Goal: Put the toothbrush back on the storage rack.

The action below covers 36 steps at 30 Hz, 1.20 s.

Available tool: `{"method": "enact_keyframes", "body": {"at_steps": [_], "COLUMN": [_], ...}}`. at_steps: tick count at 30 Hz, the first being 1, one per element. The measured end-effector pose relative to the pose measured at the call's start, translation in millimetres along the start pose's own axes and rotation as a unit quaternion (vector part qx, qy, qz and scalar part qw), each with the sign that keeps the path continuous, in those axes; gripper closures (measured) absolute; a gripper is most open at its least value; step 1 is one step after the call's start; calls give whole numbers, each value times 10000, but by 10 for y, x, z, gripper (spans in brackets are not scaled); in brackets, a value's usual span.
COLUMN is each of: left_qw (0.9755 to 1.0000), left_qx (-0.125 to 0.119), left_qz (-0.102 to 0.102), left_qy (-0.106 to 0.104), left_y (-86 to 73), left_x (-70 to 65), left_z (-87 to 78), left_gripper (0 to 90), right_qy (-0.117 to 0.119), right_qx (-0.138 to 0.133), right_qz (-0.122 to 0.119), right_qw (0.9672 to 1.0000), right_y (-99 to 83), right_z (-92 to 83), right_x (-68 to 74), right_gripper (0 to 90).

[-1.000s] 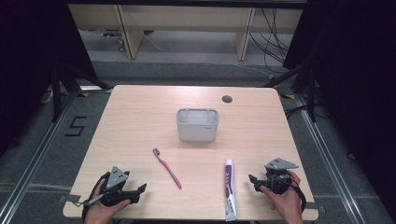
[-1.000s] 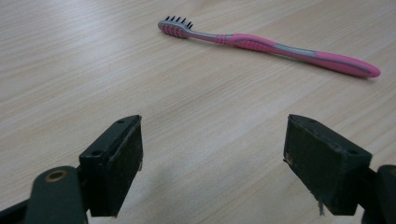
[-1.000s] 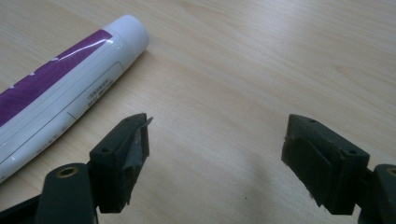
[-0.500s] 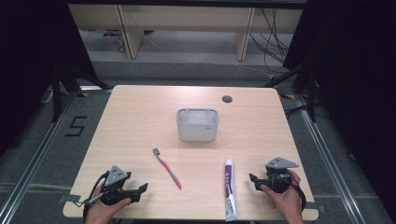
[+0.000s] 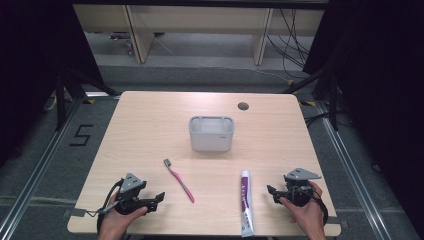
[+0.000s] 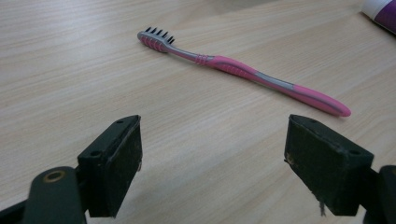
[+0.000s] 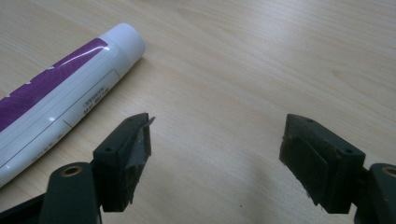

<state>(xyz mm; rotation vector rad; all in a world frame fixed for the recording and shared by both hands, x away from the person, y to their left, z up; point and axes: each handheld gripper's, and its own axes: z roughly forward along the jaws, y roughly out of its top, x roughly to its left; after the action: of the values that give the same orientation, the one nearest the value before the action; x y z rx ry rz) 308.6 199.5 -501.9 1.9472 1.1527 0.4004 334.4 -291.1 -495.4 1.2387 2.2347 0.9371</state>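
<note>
The toothbrush lay flat on the table, slanted, with its bristle head toward the far side and its pink handle end toward the near edge. In the left gripper view its bristles pointed up and the handle ran across the line of the jaws, a lie that would let them close across the handle without turning it first. The left gripper sat low just to the left of the handle end, its jaws wide apart and empty, aimed at the brush but short of it.

The tube lay lengthwise right of the brush, its cap toward the cup and its crimped end reaching the near table edge. The right gripper waited just beside it, jaws likewise spread with nothing between them; in the right gripper view the tube lay left of the left jaw, not touching it.

The cup stood upright near the table's middle, mouth open upward, well beyond both things, probably placed to take them standing.

Bare wood lay between brush, tube and cup, so each hand had open room to lift and carry forward. The tight spot was the near edge, where both hands and the tube's end crowded.
</note>
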Motion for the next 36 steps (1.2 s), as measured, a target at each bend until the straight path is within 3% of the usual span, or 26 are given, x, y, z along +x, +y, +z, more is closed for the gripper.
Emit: {"method": "enact_keyframes", "body": {"at_steps": [4, 7, 8, 11, 12, 17, 18, 29, 30, 34, 35, 36], "left_qw": [10000, 10000, 10000, 10000, 10000, 9997, 9996, 9980, 9976, 9970, 9970, 9968], "left_qx": [-51, -28, 29, 85, 69, 191, 258, 632, 690, 762, 758, 793], "left_qz": [-60, -3, -8, -10, -34, -169, -129, -16, 23, 55, 66, 67], "left_qy": [-14, 9, -1, 49, 17, 5, -39, -6, -64, -103, -103, -69], "left_y": [38, 73, 101, 130, 144, 230, 274, 398, 410, 429, 438, 456], "left_x": [-36, -62, -81, -102, -111, -173, -189, -218, -226, -254, -261, -276], "left_z": [36, 67, 98, 126, 147, 238, 258, 403, 436, 477, 489, 503], "left_gripper": [203, 234, 237, 245, 249, 269, 280, 287, 289, 289, 289, 289], "right_qy": [9, 0, 106, 102, 71, 20, 40, 24, 199, 91, 43, 204], "right_qx": [-1, 46, 117, 66, -33, 30, -25, 49, 45, 103, -11, 86], "right_qz": [-2, 143, 165, 121, -20, 96, -26, 48, 38, -5, -104, 13], "right_qw": [10000, 9999, 9997, 9999, 10000, 9999, 10000, 10000, 9998, 9999, 9999, 9998], "right_y": [-1, -1, 4, 3, -2, 19, 15, 16, 18, 22, 14, 21], "right_z": [-1, -18, -24, -15, 2, -12, 9, -7, 8, -13, 2, 0], "right_x": [0, 12, 9, 5, -2, 34, 29, 47, 38, 29, 21, 30], "right_gripper": [252, 252, 252, 252, 253, 254, 254, 255, 255, 255, 255, 255]}}
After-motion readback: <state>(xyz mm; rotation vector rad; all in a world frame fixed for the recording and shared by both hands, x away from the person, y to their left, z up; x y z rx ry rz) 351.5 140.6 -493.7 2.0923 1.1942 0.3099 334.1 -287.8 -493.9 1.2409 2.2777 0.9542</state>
